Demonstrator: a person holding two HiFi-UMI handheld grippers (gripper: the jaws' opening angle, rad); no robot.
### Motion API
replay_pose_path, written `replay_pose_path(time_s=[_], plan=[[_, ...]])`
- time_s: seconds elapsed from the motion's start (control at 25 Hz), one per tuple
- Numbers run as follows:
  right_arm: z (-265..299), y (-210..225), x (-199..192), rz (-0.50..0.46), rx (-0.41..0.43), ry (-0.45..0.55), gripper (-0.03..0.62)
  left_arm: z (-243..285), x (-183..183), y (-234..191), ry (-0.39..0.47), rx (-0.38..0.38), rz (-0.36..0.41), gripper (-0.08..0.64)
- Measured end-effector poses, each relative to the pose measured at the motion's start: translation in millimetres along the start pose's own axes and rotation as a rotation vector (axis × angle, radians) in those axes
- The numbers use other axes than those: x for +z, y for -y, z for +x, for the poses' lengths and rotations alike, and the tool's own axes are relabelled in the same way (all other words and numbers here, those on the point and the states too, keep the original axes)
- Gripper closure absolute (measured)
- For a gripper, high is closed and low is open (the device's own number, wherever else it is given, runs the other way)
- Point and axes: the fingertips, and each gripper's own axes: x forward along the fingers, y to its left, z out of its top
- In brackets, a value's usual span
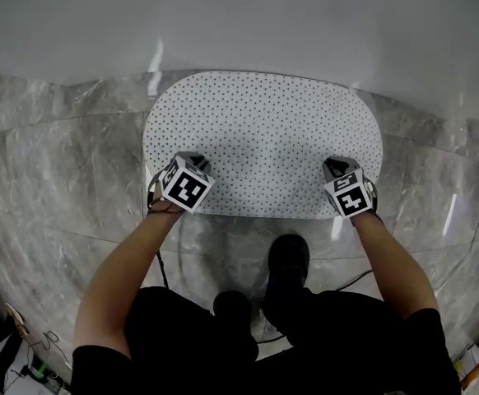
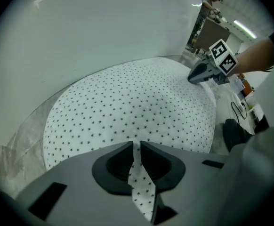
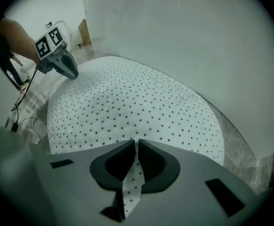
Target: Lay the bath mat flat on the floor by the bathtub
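Mat (image 1: 264, 138) spread on floor (image 1: 58, 155) by tub (image 1: 239, 23).
Left gripper (image 2: 136, 149) and right gripper (image 3: 137, 149) fingers clamp its near edge.

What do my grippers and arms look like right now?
The left gripper and right gripper are grey shells with black pads, each topped by a white cube with black square markers. A black cable trails from the left one. Short black sleeves.

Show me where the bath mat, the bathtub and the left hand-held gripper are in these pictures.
bath mat (image 1: 264, 138), head view, middle of its dotted top.
bathtub (image 1: 239, 23), head view, its white side wall.
left hand-held gripper (image 2: 136, 147), left gripper view, between its fingertips, pinching the bath mat's edge.
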Motion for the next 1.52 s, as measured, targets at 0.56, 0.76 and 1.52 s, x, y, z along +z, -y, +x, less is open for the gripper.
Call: replay_pose_path(time_s=[0.56, 0.76, 1.52], plan=[[0, 1, 0, 0.044, -0.003, -0.075, 0.563, 4, 11, 9, -0.127, -0.042, 0.057, 0.545], [-44, 13, 45, 0.174, 0.006, 0.087, 0.574, -60, 37, -16, 0.081, 0.004, -0.183, 0.549], [-455, -44, 236, 0.327, 0.190, 0.312, 0.575, -547, 168, 44, 0.518, -0.077, -0.432, 0.549]])
